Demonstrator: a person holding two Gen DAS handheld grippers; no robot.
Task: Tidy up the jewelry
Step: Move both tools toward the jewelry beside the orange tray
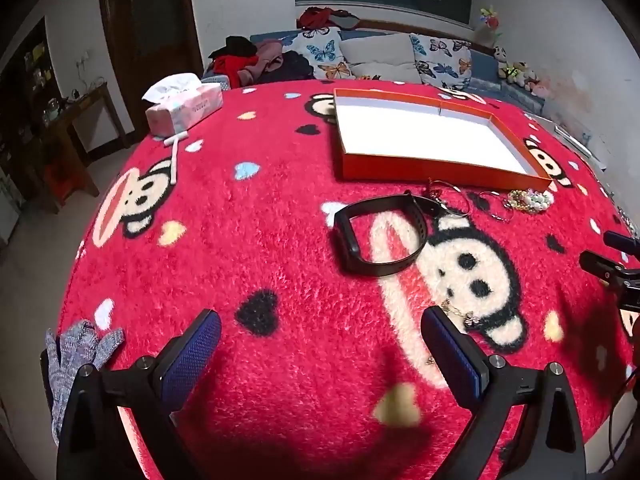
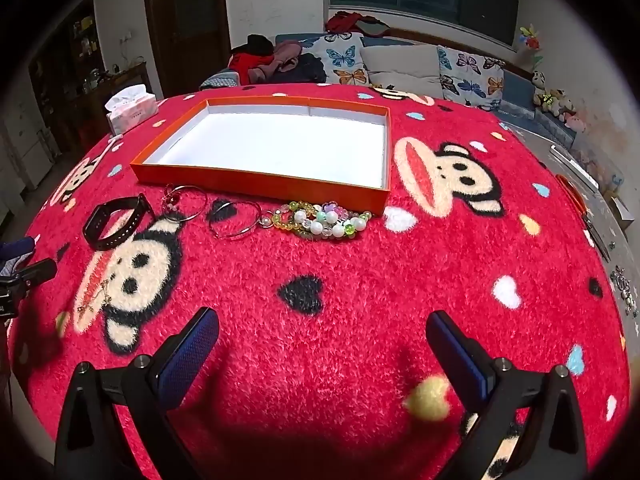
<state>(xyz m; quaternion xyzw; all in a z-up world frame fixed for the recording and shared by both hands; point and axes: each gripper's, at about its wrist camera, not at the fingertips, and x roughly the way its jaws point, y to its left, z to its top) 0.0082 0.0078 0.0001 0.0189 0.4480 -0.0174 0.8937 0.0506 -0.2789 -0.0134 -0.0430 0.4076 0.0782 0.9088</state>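
Note:
An orange box lid with a white inside (image 1: 440, 168) (image 2: 256, 182) lies empty on the red cartoon blanket. In front of it lie a black wristband (image 1: 378, 234) (image 2: 116, 222), thin metal bangles (image 1: 454, 200) (image 2: 236, 220) and a heap of beaded bracelets (image 1: 530, 200) (image 2: 324, 220). A thin gold chain (image 1: 460, 314) (image 2: 96, 300) lies nearer, beside the left gripper's right finger. My left gripper (image 1: 320, 332) hovers open over the blanket, nothing between its blue pads. My right gripper (image 2: 322, 328) is open too, short of the beads.
A pink tissue pack (image 1: 184, 106) (image 2: 130, 112) sits at the blanket's far left, a white stick (image 1: 174, 160) beside it. A grey knit glove (image 1: 76, 356) hangs at the near left edge. More small jewellery (image 2: 624, 288) lies at the right edge. A sofa with cushions stands behind.

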